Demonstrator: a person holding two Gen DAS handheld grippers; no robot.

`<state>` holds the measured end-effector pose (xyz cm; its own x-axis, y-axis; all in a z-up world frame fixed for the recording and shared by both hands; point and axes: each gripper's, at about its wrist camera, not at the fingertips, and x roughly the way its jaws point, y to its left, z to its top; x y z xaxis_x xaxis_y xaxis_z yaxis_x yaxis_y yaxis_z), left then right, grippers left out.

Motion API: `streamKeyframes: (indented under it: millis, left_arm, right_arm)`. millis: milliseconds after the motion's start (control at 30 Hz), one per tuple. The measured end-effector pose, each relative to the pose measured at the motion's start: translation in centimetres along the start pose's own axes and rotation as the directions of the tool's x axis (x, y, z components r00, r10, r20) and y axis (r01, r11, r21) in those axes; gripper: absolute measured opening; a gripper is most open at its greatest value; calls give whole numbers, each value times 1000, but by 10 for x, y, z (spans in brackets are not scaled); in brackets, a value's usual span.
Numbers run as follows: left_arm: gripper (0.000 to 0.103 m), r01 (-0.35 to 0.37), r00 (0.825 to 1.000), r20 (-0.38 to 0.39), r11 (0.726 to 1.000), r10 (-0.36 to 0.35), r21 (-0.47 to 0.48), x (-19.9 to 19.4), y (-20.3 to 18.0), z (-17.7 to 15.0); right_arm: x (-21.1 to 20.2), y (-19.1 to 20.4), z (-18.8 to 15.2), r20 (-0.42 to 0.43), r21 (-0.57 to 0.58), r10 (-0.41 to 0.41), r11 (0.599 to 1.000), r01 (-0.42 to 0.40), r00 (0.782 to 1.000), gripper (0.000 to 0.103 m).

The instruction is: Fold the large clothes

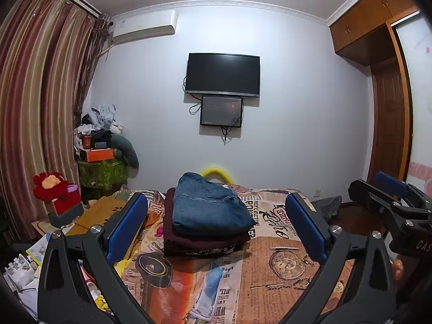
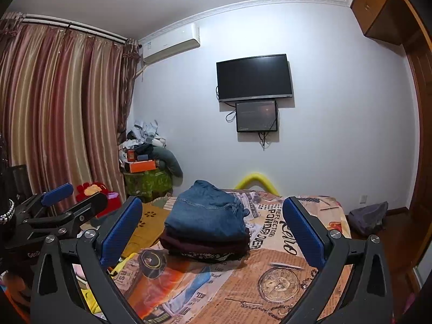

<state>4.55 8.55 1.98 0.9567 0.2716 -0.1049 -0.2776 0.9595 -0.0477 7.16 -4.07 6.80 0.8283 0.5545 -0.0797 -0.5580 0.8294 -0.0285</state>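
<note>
While my jaws gape wide and empty, folded blue denim jeans (image 1: pixel 210 205) top dark maroon clothes (image 1: pixel 199 243) on the newspaper-print bed (image 1: pixel 283 270).

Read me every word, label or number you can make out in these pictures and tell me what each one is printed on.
"REFLECTION" and "PONDER OVER": on the printed bedspread, right of the folded jeans.
"DAS", cut off by the frame: on the body of the right tongs.
"Gen", cut off: on the left tongs.
Large cursive word and small newsprint on the bedspread: unreadable.
Small screen text: too blurred.
</note>
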Motion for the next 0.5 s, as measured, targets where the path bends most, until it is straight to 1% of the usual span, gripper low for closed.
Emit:
streamKeyframes:
  millis: [300, 500]
  left_arm:
    - [102, 7, 1000, -17, 1000, -7, 1, 3, -4, -4]
    - [102, -7, 1000, -19, 1000, 7, 2, 3, -1, -5]
  right_arm:
    - [2, 4, -1, 3, -23, -17, 1000, 17, 1000, 103]
    - [5, 6, -3, -5, -18, -15, 1000, 15, 1000, 103]
